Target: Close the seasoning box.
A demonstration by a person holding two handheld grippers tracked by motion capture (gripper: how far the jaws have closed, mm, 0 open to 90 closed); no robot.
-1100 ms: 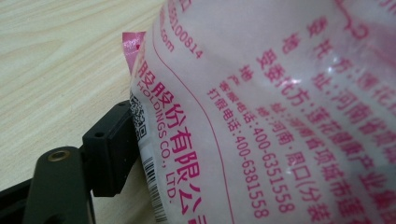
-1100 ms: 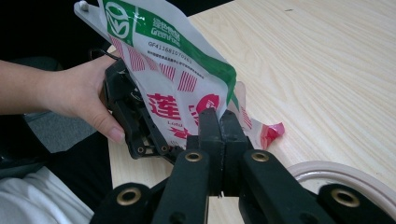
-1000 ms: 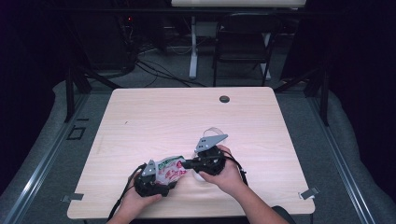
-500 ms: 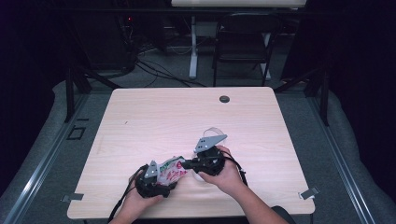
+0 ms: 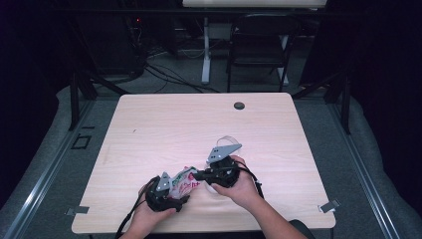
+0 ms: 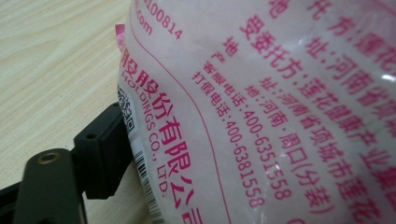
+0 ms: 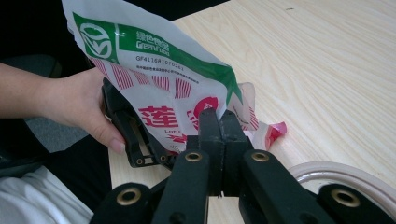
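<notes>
Seemingly packet (image 5: 183,180) pinched between left gripper (image 5: 171,191), right gripper (image 7: 219,122).

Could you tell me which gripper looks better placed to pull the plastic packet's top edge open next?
Probably the right gripper: its jaws are pinched on the printed packet at its edge, while the left gripper holds the packet's other side, steadying it.

One printed plastic bag (image 5: 183,180), two tongs, one table (image 5: 164,124), one dark disc (image 5: 239,105), one chair (image 5: 259,45)
</notes>
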